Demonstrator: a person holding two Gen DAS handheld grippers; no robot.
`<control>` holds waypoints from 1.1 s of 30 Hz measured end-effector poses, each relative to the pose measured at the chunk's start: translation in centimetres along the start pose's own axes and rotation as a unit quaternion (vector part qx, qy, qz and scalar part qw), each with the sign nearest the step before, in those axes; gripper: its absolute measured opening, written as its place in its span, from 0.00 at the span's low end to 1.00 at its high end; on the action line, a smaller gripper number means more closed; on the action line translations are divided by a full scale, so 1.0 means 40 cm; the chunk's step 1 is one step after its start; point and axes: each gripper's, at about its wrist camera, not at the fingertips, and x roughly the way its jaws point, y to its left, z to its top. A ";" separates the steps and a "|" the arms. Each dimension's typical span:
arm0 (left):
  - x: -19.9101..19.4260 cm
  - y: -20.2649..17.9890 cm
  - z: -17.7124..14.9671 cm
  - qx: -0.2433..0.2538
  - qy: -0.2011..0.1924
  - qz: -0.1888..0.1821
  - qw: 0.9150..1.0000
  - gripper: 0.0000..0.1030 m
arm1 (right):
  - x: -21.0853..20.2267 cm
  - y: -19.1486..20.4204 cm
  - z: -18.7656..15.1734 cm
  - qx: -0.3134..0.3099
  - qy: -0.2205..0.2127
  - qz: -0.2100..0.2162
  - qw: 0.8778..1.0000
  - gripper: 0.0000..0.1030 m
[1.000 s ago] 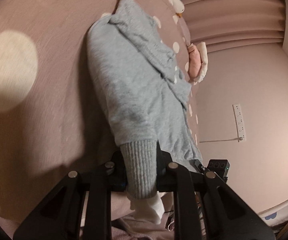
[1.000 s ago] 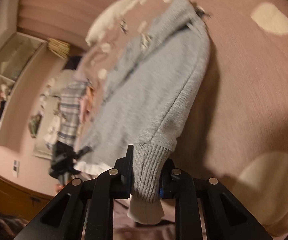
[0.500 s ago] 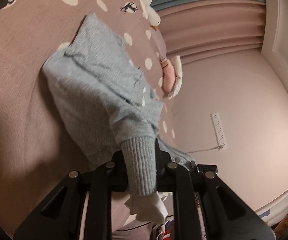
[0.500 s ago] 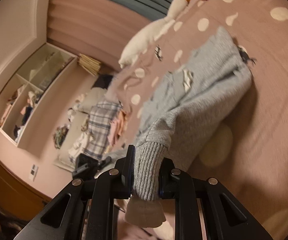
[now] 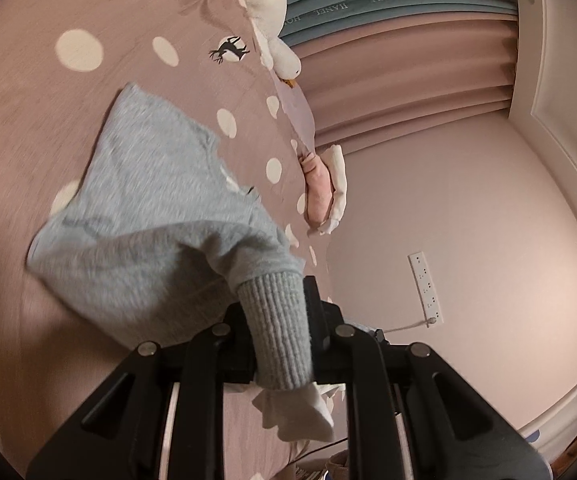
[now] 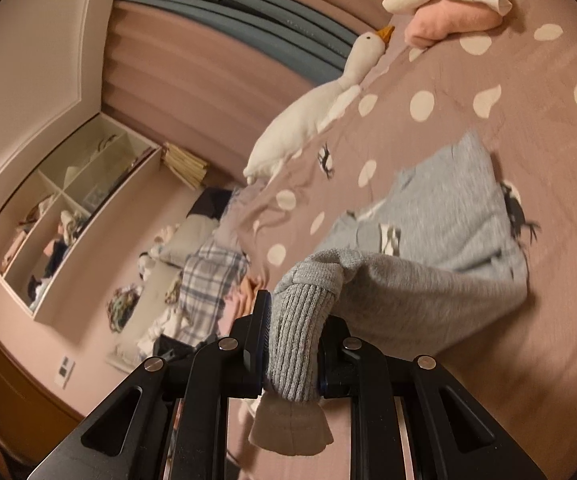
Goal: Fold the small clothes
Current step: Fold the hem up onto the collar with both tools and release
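Currently both grippers are clamped on cuffs of the same grey sweater (image 5: 148,216).

Left wrist view: left gripper (image 5: 278,340) sits bottom centre of frame, fingers narrow, pinching the ribbed grey cuff (image 5: 276,328). A white inner cuff (image 5: 300,416) sticks out below the ribbing, toward the camera. The sleeve runs up-left from the jaws into the sweater body, which fills centre-left of frame and lies on the pink polka-dot bedspread (image 5: 28,120). Fabric near the gripper is lifted off the bed; far edge looks to be resting on it. Image is motion-blurred there, so exact contact line is unclear.

Right wrist view: right gripper (image 6: 292,344) bottom centre, fingers narrow, gripping the other ribbed cuff (image 6: 296,340), bunched and folded over at the top. White inner cuff (image 6: 288,428) hangs out below the jaws. Sweater body (image 6: 448,220) spreads to centre-right of frame on the bedspread (image 6: 548,360).

Other stuff:
- white goose plush (image 6: 320,108) upper centre in the right view, lying at the bed edge; also upper centre in the left view.
- folded pink and cream clothes (image 6: 452,4) top right in the right view.
- plaid garment (image 6: 208,284) in a clothes pile, left of centre.
- wall shelf (image 6: 60,216) at left.
- power strip (image 5: 424,286) on the wall, right of centre in the left view.
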 end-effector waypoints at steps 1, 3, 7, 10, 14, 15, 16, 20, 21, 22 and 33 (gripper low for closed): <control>0.009 -0.002 0.019 0.002 -0.002 0.001 1.000 0.15 | 0.006 -0.004 0.014 0.001 -0.004 -0.001 1.000 0.20; 0.027 -0.006 0.056 0.002 -0.008 0.001 1.000 0.15 | 0.023 -0.013 0.048 0.007 -0.010 -0.002 1.000 0.20; 0.060 0.001 0.119 0.000 -0.017 0.007 1.000 0.15 | 0.065 -0.028 0.109 0.012 -0.017 -0.012 1.000 0.20; 0.090 0.015 0.171 -0.009 -0.022 0.011 1.000 0.15 | 0.099 -0.041 0.149 0.012 -0.017 -0.020 1.000 0.20; 0.135 0.031 0.233 -0.015 -0.024 0.024 0.999 0.15 | 0.146 -0.063 0.199 0.018 -0.019 -0.036 0.999 0.20; 0.151 0.036 0.250 -0.015 -0.023 0.028 0.999 0.15 | 0.156 -0.069 0.209 0.018 -0.020 -0.040 0.999 0.20; 0.161 0.038 0.262 -0.013 -0.022 0.033 0.999 0.15 | 0.169 -0.077 0.220 0.020 -0.019 -0.047 0.999 0.20; 0.211 0.070 0.310 -0.018 -0.020 0.058 0.998 0.15 | 0.206 -0.111 0.254 0.028 -0.014 -0.071 0.997 0.20; 0.219 0.081 0.318 -0.021 -0.020 0.066 0.997 0.15 | 0.217 -0.122 0.261 0.029 -0.011 -0.079 0.996 0.20; 0.233 0.096 0.328 -0.026 -0.018 0.073 0.997 0.15 | 0.224 -0.130 0.265 0.031 -0.009 -0.087 0.996 0.20; 0.318 0.249 0.387 -0.126 0.009 0.135 0.983 0.32 | 0.294 -0.276 0.288 0.149 0.039 -0.146 0.977 0.20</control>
